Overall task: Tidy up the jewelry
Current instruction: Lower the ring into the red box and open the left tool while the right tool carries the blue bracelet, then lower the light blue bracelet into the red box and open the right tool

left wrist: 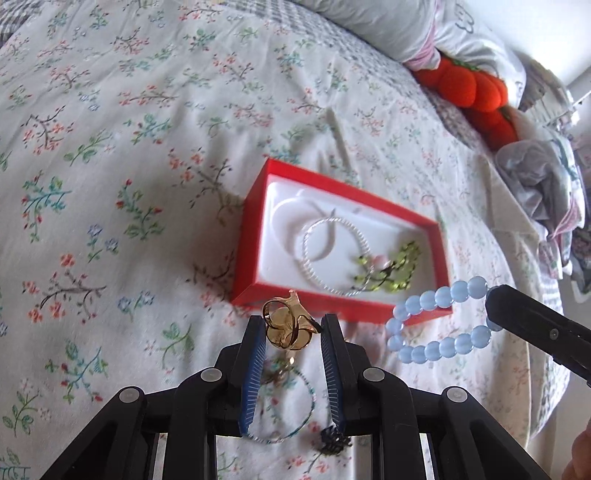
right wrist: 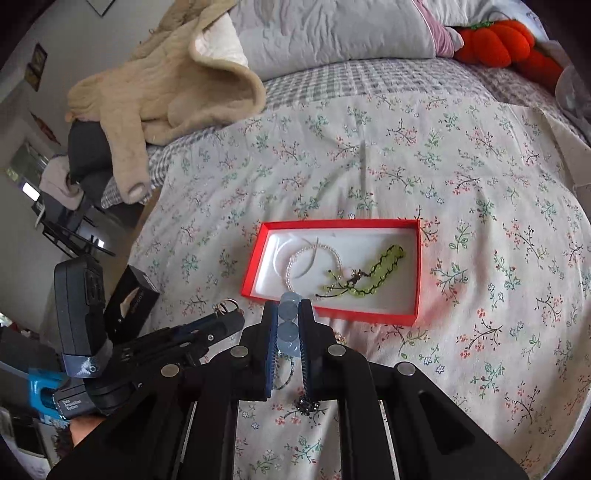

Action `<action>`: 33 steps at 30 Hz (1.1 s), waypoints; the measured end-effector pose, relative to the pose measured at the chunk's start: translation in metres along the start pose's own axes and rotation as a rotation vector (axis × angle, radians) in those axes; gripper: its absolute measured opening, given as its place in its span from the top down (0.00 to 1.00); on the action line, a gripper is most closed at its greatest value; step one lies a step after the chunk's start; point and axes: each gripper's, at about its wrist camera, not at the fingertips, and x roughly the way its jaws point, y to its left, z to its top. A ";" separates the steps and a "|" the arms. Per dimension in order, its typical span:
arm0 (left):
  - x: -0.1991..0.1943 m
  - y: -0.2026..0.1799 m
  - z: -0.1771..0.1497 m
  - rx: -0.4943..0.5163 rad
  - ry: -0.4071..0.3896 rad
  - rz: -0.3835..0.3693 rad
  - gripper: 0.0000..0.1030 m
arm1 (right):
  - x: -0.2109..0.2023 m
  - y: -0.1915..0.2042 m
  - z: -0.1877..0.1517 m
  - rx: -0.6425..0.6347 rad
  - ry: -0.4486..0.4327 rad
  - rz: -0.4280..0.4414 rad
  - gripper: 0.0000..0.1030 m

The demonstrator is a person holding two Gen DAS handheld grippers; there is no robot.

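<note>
A red box (left wrist: 255,218) (right wrist: 415,266) with a white lining lies on the floral bedspread. In it are a clear bead bracelet (left wrist: 334,254) (right wrist: 314,260) and a green bead bracelet (left wrist: 400,269) (right wrist: 384,266). My left gripper (left wrist: 293,332) (right wrist: 231,312) is shut on an amber ring piece (left wrist: 290,326), held just before the box's near edge. My right gripper (right wrist: 288,321) (left wrist: 495,314) is shut on a light blue bead bracelet (left wrist: 436,325) (right wrist: 287,325), held beside the box's near right corner. A thin beaded bracelet (left wrist: 291,406) and a small dark charm (left wrist: 334,441) (right wrist: 306,406) lie on the bed under the grippers.
Grey pillows (right wrist: 332,33) and orange plush pumpkins (left wrist: 476,92) (right wrist: 498,40) lie at the head of the bed. A beige blanket (right wrist: 166,85) hangs over the left edge. Crumpled clothes (left wrist: 543,192) lie at the right.
</note>
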 end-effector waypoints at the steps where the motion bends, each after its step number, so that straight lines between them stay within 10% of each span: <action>1: 0.002 -0.003 0.003 0.004 -0.002 -0.006 0.76 | -0.001 0.000 0.002 0.003 -0.008 -0.003 0.88; 21: 0.051 -0.029 0.029 0.144 -0.028 0.071 0.75 | 0.007 -0.037 0.029 0.103 -0.086 -0.070 0.88; 33: 0.011 -0.026 0.022 0.144 -0.062 0.088 0.50 | 0.016 -0.036 0.032 0.126 -0.084 -0.071 0.88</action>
